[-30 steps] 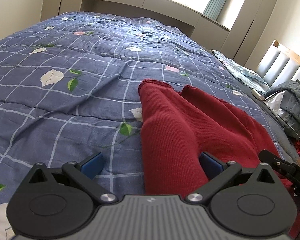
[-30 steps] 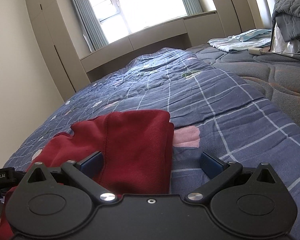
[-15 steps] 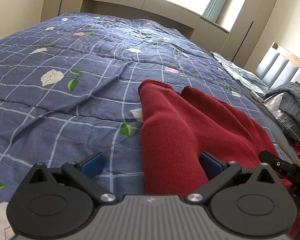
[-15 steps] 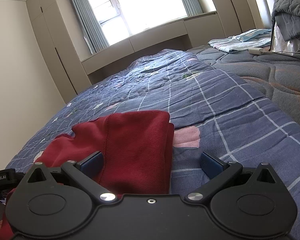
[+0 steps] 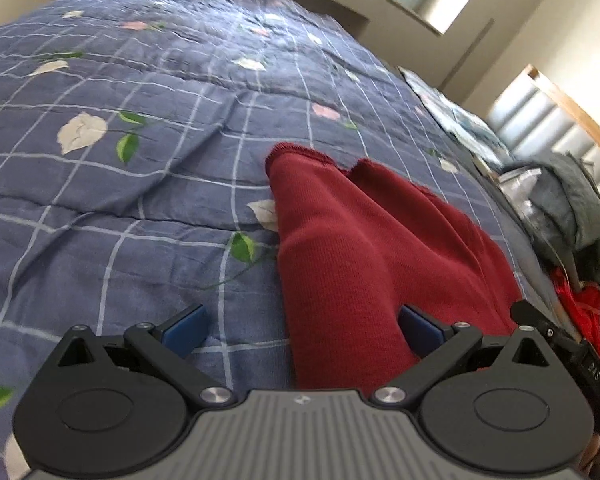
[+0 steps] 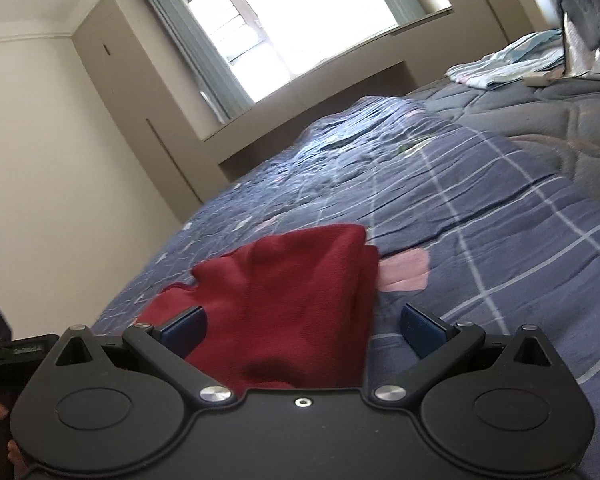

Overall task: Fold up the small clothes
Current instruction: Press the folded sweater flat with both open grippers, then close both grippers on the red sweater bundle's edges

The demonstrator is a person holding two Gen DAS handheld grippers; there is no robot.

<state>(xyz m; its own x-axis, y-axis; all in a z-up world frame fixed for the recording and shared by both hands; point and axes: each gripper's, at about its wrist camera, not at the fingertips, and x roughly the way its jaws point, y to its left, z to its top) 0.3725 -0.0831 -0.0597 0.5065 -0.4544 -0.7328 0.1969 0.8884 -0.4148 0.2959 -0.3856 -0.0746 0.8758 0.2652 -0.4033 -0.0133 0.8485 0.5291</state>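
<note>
Firstly, left wrist view:
Left gripper (image 5: 302,326): jaws spread wide, nothing clamped; 2 blue pads (image 5: 186,324) well apart.
Red garment (image 5: 364,248): knit, lying flat on the bedspread; its near end runs between the jaws toward the right-hand pad, whose tip overlaps the fabric edge. Left-hand pad sits over bare bedspread beside the garment.
Bedspread (image 5: 140,184): blue, white grid, leaf and flower print, wrinkled.
Grey bundle (image 5: 572,196): far right, by the padded headboard (image 5: 548,120).

Right wrist view:
Right gripper (image 6: 302,326): jaws spread wide, holding nothing.
Red garment (image 6: 292,300): bunched, folded edge at right; near end lies between the jaws, closer to the left-hand pad (image 6: 184,326), which overlaps it. Right-hand pad sits over bare bedspread (image 6: 480,232).
Window (image 6: 308,16): bright, with curtains.
Pale folded cloth (image 6: 508,60): far right on the bed, well apart from the garment.
</note>
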